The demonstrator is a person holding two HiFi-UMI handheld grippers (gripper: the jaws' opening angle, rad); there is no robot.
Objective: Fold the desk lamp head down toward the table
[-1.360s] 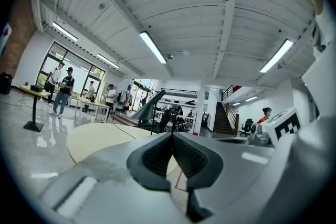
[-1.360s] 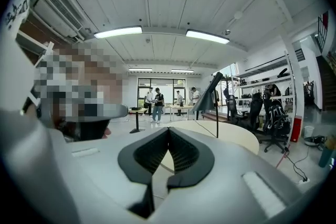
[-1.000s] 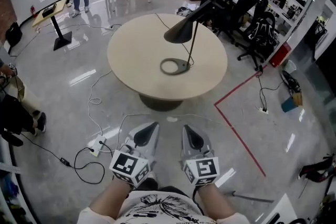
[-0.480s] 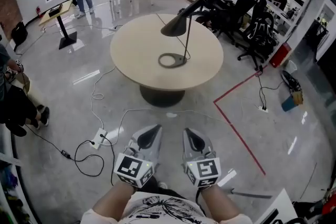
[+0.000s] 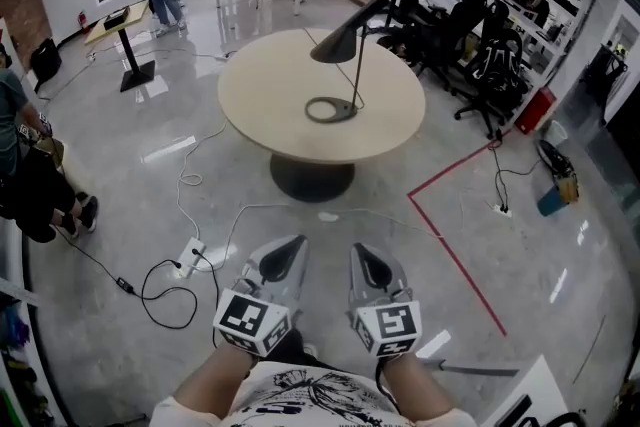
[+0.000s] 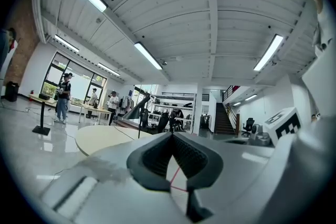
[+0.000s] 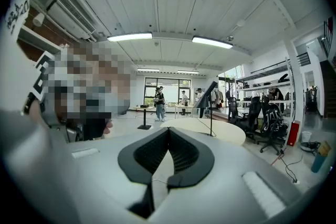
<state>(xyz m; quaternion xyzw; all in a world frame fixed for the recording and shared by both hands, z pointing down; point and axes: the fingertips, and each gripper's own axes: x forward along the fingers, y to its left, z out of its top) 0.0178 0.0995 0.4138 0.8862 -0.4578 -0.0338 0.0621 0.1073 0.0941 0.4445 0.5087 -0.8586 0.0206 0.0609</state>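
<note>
Head view: black desk lamp [image 5: 336,44] on round table [image 5: 268,87], head raised; left tool [image 5: 293,243], right tool [image 5: 357,248] both closed.

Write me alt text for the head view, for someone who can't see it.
A black desk lamp stands on a round beige table across a glossy grey floor, its cone head raised. At the bottom edge, the left gripper and right gripper, both shut and empty, are held near the person's body, well short of the table.
</note>
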